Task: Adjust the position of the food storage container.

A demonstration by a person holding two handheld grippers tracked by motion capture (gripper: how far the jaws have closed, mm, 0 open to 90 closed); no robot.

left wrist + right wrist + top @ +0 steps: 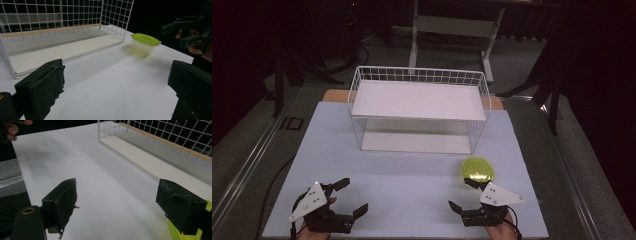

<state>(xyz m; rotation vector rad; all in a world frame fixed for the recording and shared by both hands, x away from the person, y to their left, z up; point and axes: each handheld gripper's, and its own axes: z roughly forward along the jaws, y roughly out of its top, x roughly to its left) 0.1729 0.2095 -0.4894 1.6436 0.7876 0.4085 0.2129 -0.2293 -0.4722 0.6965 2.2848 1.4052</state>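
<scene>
A small clear tub with a lime-green lid (pixel 477 170) sits on the white table (pixel 412 175), in front of the right end of a white wire shelf rack (pixel 419 107). My right gripper (pixel 463 194) stands open just near of the tub, one jaw close beside it. The green lid (pixel 180 233) peeks out behind the right jaw in the right gripper view. My left gripper (pixel 352 196) is open at the near left, with nothing between its jaws. In the left gripper view the tub (pixel 145 44) stands ahead to the right, with the other gripper (pixel 186 31) beyond it.
The wire rack (pixel 62 37) has an upper shelf and a low white base board (pixel 155 160). Dark floor, table legs and stands lie behind the table. Bare table surface stretches between the two grippers.
</scene>
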